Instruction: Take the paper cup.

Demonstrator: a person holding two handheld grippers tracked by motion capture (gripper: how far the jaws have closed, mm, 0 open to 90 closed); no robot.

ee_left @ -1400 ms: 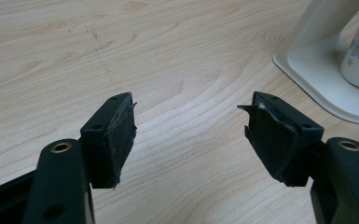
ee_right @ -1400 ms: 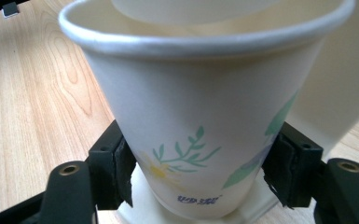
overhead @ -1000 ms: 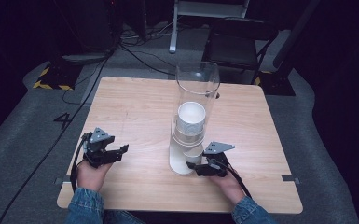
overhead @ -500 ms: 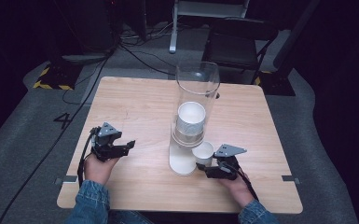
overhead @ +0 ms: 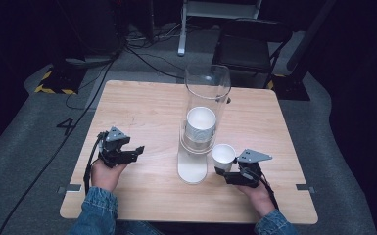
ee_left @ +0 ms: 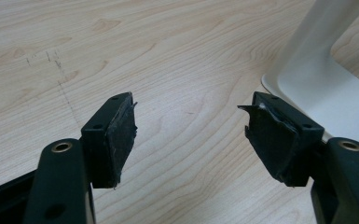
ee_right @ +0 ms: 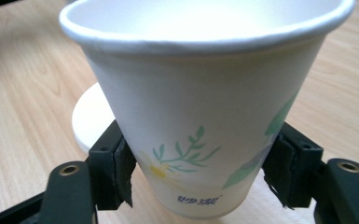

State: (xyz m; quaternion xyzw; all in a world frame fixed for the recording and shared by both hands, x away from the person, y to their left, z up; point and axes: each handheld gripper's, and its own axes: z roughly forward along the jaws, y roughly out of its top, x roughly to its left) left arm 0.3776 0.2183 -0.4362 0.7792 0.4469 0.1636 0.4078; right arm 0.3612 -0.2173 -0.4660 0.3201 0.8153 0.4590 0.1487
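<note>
The right gripper (overhead: pixel 225 170) has a paper cup (overhead: pixel 223 156) clamped low on its wall, both pads pressing in just above the base, mouth up, and it holds the cup just off the wooden tabletop (overhead: pixel 142 105), right beside the white foot (overhead: pixel 192 169) of the cup dispenser. That dispenser, a clear tube (overhead: pixel 207 93) with a stack of cups (overhead: pixel 200 128) inside, stands near the middle of the tabletop, a little toward the near edge.

By the look of it, the step is carrying the freed cup clear of the dispenser. Doing that well means keeping the squeeze light, since a thin paper wall will buckle, and keeping the cup upright while it travels toward the right edge, where the wood is bare.

The left gripper (overhead: pixel 138 149) waits near the left edge, its jaws apart with nothing between them; they have just been opening a little. In the left gripper view its pads (ee_left: pixel 117 135) frame bare wood, the dispenser's foot (ee_left: pixel 326 88) off to one side.

The chief obstacle is the dispenser itself: a swing back toward the centre could knock its foot or tube. A cable (overhead: pixel 90 161) trails from the left gripper toward the near left corner, well away from the cup.
</note>
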